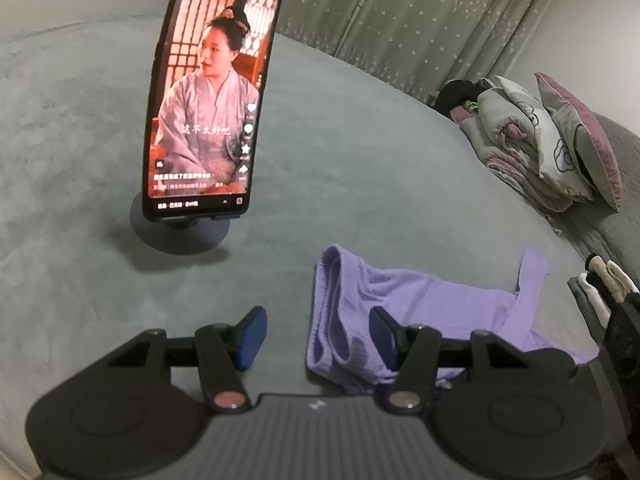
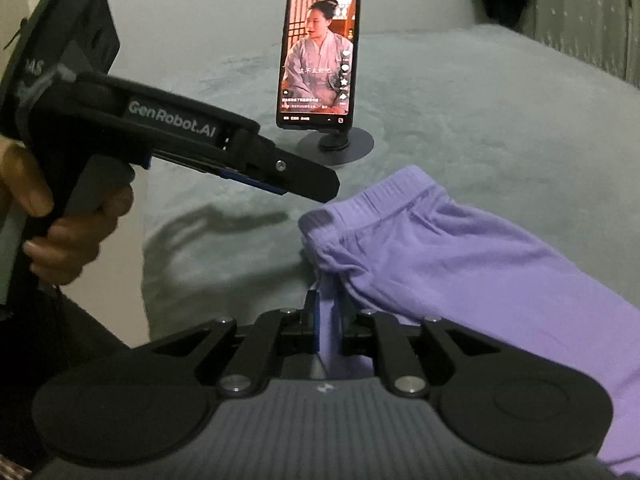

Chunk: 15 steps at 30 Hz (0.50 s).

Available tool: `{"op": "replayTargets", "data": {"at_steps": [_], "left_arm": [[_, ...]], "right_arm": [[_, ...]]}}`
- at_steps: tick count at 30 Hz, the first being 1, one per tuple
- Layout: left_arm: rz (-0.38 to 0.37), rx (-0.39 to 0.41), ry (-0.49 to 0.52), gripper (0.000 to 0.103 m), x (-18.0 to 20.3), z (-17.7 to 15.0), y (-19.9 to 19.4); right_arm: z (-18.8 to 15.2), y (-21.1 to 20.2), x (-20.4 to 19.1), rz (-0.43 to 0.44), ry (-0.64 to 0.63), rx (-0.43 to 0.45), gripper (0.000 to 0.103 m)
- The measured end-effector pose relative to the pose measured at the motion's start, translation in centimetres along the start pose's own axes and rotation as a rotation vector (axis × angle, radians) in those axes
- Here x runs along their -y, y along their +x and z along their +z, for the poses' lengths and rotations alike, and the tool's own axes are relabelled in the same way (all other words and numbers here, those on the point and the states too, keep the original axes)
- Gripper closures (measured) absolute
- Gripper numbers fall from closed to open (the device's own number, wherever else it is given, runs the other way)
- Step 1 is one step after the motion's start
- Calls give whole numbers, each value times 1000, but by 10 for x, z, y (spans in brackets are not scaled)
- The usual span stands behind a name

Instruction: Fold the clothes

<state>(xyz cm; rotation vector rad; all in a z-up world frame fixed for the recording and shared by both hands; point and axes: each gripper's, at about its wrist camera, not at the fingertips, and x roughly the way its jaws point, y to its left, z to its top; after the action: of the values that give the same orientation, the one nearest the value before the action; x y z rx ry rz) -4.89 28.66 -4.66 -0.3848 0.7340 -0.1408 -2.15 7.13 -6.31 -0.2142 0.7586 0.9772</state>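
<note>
A pair of lilac pants (image 1: 404, 312) lies on the grey bed cover (image 1: 360, 160), waistband toward the phone. My left gripper (image 1: 318, 338) is open and empty, hovering over the waistband's left edge, its right pad (image 1: 382, 338) above the cloth. In the right wrist view the pants (image 2: 460, 256) spread to the right. My right gripper (image 2: 329, 330) is shut on a fold of the pants near the waistband. The left gripper (image 2: 308, 186) shows there from the side, held in a hand just left of the waistband.
A phone on a round stand (image 1: 208, 100) plays a video at the back left; it also shows in the right wrist view (image 2: 320, 52). Folded quilt and pillows (image 1: 552, 144) lie at the far right. More clothes (image 1: 608, 288) sit at the right edge. Curtains hang behind.
</note>
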Motion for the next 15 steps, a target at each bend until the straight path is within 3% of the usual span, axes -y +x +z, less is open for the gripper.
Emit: {"op": "replayTargets", "data": {"at_steps": [7, 11, 12, 14, 15], "left_arm": [[-27, 13, 62, 45, 19, -1, 0], [-44, 10, 109, 45, 36, -4, 5], [-48, 5, 118, 45, 40, -5, 7], [-53, -5, 142, 45, 50, -7, 12], [-56, -7, 156, 45, 56, -8, 14]], "right_arm": [[-1, -37, 16, -50, 81, 12, 90], [-6, -53, 34, -120, 133, 24, 88], [-8, -56, 38, -140, 145, 26, 84], [-12, -65, 49, -186, 179, 36, 62], [-15, -70, 55, -208, 201, 47, 58]]}}
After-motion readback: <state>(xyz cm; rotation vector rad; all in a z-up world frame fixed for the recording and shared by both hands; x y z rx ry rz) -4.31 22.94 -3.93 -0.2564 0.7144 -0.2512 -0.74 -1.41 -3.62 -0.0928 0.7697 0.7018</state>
